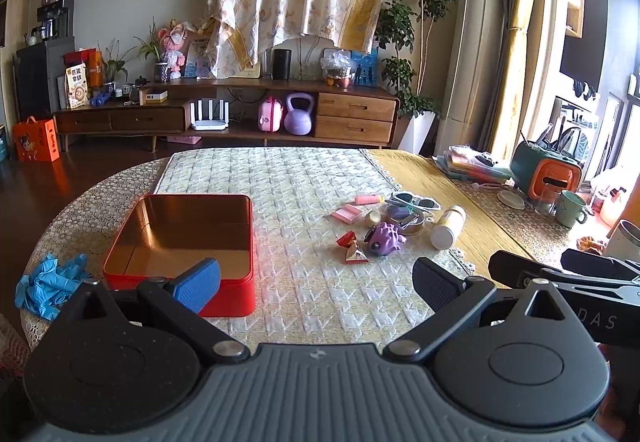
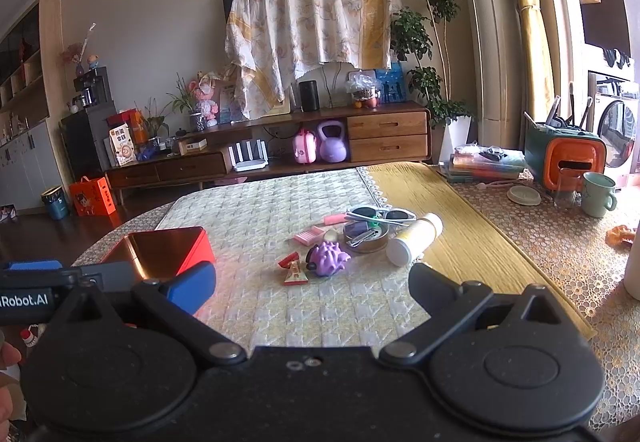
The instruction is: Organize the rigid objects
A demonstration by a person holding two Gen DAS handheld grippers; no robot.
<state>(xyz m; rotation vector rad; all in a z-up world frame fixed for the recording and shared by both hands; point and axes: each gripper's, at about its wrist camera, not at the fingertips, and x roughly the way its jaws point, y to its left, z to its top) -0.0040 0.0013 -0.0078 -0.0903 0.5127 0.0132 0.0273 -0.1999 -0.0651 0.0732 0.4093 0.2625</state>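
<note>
A red metal tin point(image 1: 180, 242) with a coppery inside is sitting open on the left part of a quilted cream table mat point(image 1: 288, 194), and nothing is lying in it. To its right on the same mat, a small heap of rigid items is waiting: a purple spiky toy point(image 1: 385, 238), a red and white wrapped candy point(image 1: 354, 251) just left of the toy, a pink eraser-like block point(image 1: 347, 213), a pink tube point(image 1: 367, 199), white-framed sunglasses point(image 1: 416, 201), a round shallow tin point(image 1: 404, 220) holding small bits, and a white and yellow bottle point(image 1: 449, 227) lying on its side where the mat meets a yellow runner point(image 1: 440, 178). The left gripper point(image 1: 316, 282) is hovering low over the mat's near edge, its fingers spread wide and grasping nothing, with the blue pad point(image 1: 198, 284) overlapping the tin's near corner in this view. The right gripper point(image 2: 312, 290) is hovering beside it, fingers likewise released, facing the heap. Crumpled blue gloves point(image 1: 48, 284) are lying at the table's left edge, and a green mug point(image 2: 598, 194) is standing far right.
</note>
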